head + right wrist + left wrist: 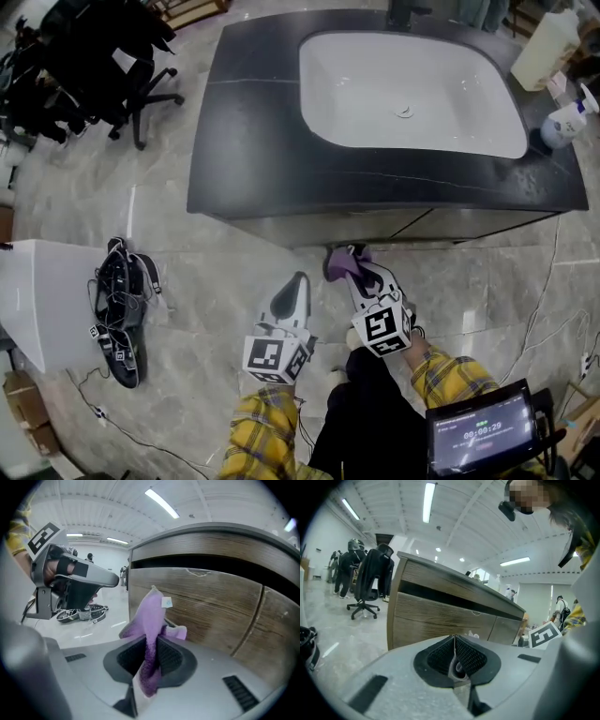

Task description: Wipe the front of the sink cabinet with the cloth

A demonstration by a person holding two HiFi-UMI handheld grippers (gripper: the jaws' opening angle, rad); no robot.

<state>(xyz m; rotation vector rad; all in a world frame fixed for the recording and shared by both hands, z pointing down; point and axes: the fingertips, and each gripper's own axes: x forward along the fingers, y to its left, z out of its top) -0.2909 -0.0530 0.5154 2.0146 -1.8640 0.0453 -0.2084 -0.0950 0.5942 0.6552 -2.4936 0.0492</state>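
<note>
A purple cloth [151, 620] with a small white tag sticks up from my right gripper [151, 656], which is shut on it. The cloth's tip lies close to the wood-grain front of the sink cabinet [211, 606]. In the head view the right gripper [361, 272] holds the cloth [343, 263] just below the cabinet's front edge [375, 225]. My left gripper [296, 284] hangs to the left, shut with nothing between its pads [464, 656]. It points at the cabinet front [440, 616] from a short way off.
The dark countertop [253, 122] holds a white basin [403, 89], a spray bottle [565, 117] and a jug [544, 47]. An office chair with dark coats [84, 66] stands at the far left. Black gear with cables [120, 309] lies on the marble floor. A screen [483, 433] shows at bottom right.
</note>
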